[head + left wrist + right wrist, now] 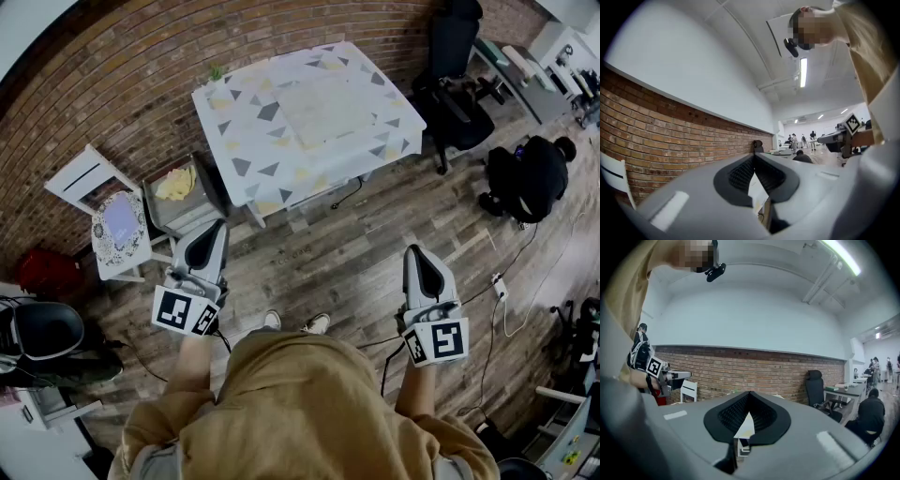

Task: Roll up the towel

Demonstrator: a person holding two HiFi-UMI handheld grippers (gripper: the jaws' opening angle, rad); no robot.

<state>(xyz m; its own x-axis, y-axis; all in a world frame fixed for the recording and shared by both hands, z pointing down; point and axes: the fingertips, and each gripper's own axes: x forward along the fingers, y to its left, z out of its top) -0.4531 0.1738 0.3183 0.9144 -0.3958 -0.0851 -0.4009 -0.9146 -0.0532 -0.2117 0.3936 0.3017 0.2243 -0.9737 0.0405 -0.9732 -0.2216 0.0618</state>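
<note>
Wooden floor (356,262); towel (323,108) flat on table (242,141)

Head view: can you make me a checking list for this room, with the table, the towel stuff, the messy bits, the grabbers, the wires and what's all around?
Surface: table with a triangle-pattern cloth, standing near the brick wall.
Job's things: towel lies flat on the table, not yet rolled.
Clutter: yellow cloth in a grey box beside the table.
Grippers: left gripper and right gripper are both shut and empty, held over the floor, away from the table.
Cables: white cable with a power strip on the floor; a dark cable under the table.
Surroundings: white chair, black office chair, crouching person.
</note>
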